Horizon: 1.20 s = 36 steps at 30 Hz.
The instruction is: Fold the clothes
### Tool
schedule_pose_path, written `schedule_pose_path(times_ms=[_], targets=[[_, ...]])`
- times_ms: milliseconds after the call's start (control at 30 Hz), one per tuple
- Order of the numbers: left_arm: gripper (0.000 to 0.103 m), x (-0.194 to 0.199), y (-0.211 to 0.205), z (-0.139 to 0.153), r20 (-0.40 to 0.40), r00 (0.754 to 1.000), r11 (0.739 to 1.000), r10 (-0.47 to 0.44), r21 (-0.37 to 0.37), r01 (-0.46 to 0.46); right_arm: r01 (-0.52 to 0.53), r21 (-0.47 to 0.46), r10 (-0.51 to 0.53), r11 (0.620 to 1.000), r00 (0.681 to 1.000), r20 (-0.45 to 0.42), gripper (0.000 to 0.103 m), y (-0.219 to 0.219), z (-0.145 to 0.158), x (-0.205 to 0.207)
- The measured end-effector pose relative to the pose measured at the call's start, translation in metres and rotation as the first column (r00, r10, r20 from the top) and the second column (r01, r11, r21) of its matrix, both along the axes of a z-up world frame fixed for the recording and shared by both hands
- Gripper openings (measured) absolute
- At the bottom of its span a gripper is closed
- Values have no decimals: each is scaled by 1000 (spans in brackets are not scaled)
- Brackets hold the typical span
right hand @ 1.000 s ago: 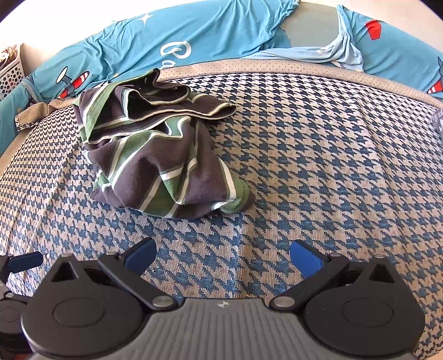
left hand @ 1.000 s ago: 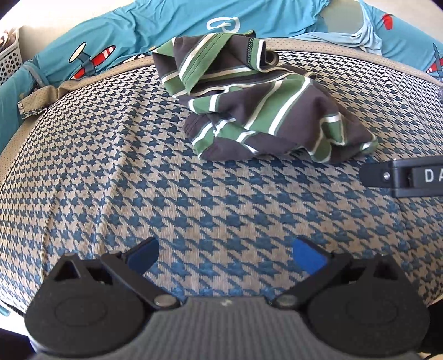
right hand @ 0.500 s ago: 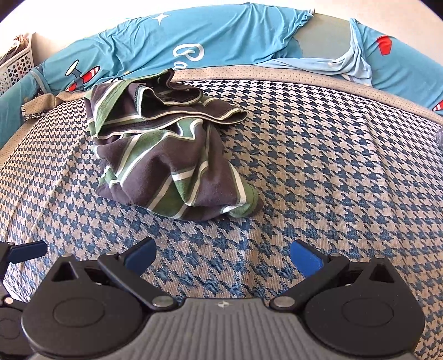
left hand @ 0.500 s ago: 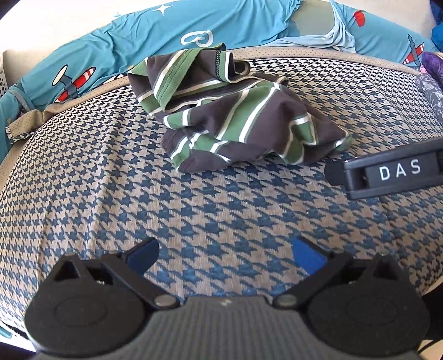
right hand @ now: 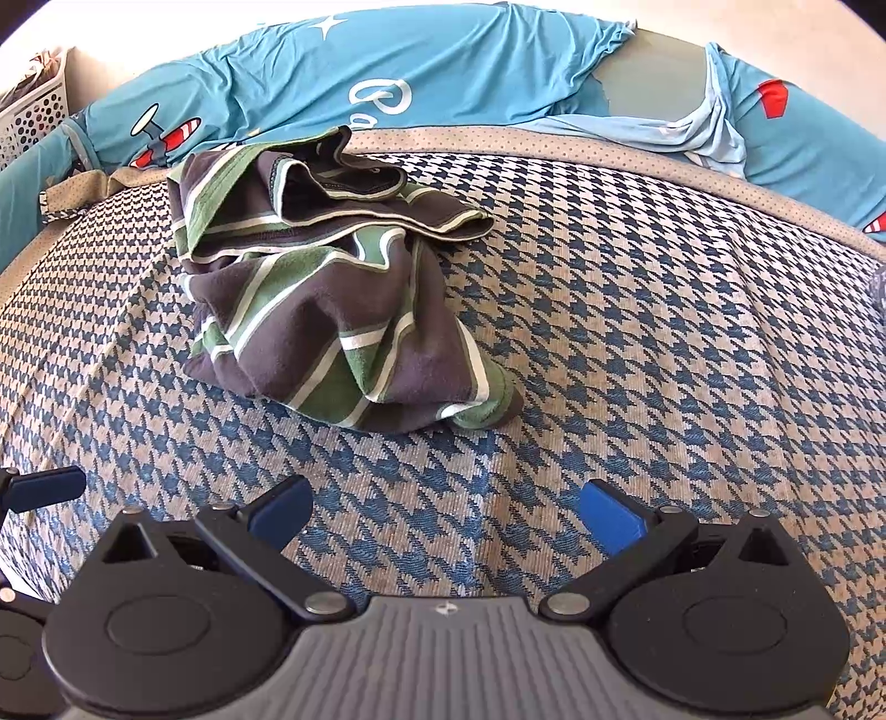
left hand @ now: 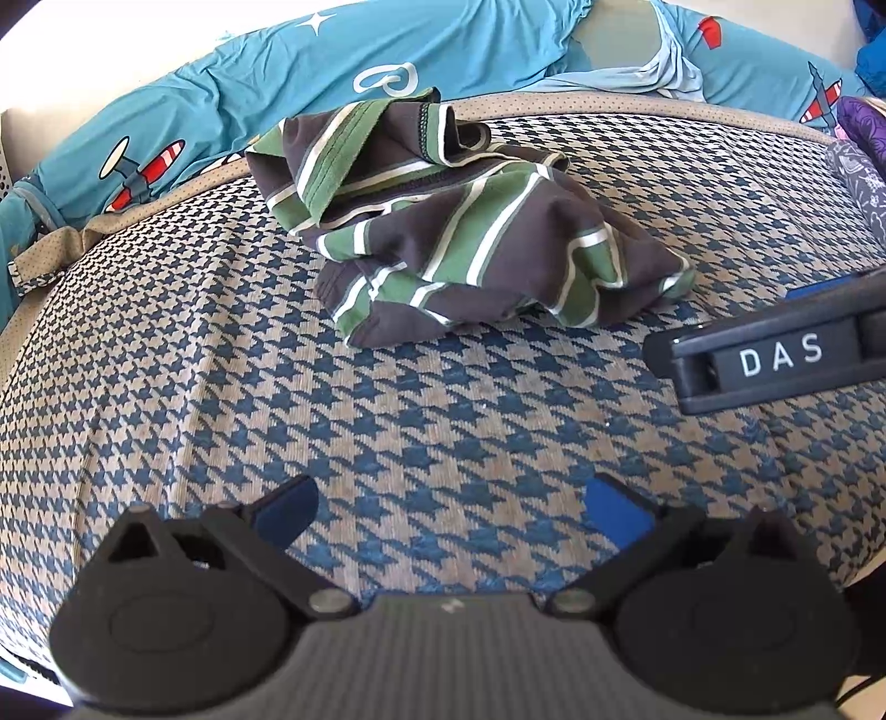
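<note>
Both the left tool [left hand: 451,512] and right tool [right hand: 446,512] gape wide, empty. The striped garment [right hand: 332,310] lies crumpled at 11 o'clock on the houndstooth cushion [right hand: 637,332]; pinching several bunched layers would likely tangle it.

Shirt [left hand: 470,232] on cushion [left hand: 443,415]; bedsheet [left hand: 443,50] behind

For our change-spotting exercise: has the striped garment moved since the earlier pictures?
No. The striped garment still overlaps the cover's beige border at the same spot.
</note>
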State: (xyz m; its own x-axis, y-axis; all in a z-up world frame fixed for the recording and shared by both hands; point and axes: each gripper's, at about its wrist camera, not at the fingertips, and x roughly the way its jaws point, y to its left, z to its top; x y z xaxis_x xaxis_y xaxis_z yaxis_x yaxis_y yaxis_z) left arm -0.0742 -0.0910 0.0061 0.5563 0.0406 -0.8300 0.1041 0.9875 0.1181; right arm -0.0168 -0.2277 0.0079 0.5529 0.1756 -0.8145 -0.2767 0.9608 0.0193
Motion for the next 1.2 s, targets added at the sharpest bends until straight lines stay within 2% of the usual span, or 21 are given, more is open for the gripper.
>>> schedule_pose_path(times_ms=[700,900,1200], targets=[[103,6,-10,-2,1,1000,1000,-4,0,4,0,-21,-1,1000,1000,-10,103,-2,-4,0],[103,10,-5,-2,-2,1000,1000,21,-16,-21,10,20,-9,1000,999,-38,103,-6,-4,2],[103,13,4,-7,-15,998,997,67,-22,-67,7,28,-6,1000,999,-36,103,-4,-5,2]])
